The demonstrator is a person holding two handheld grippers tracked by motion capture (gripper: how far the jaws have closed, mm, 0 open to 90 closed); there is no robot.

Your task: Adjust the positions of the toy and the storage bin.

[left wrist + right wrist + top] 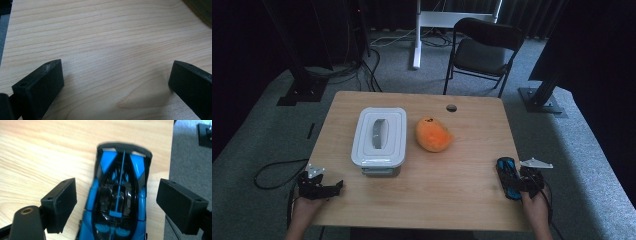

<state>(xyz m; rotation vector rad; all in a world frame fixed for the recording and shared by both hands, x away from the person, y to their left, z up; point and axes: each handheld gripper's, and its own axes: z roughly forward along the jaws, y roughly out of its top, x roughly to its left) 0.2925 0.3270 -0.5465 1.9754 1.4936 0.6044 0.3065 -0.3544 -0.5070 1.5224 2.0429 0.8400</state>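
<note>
A blue and black toy car sits on the wooden table, low and toward the right of the high view, very close to the table's right edge. The right gripper is right at the car, and a person's hand holds it from the bottom of the frame. In the right gripper view the car fills the middle of the frame, with one black jaw on its left and one on its right. The jaws are wide open. There is a small gap between each jaw and the car, so they do not hold it. The car points up in that frame, with grey carpet along the right side. The left gripper is at the lower left of the high view, near the table's left edge, held by the other hand. In the left gripper view its two black jaws stand far apart at the bottom corners, with only bare wood between them, so it holds nothing. In the middle of the high view a white box with a lid sits on the table, and an orange soft toy lies just beside it on the right. Both are well away from the grippers. A black chair stands on the floor at the top of the frame.
</note>
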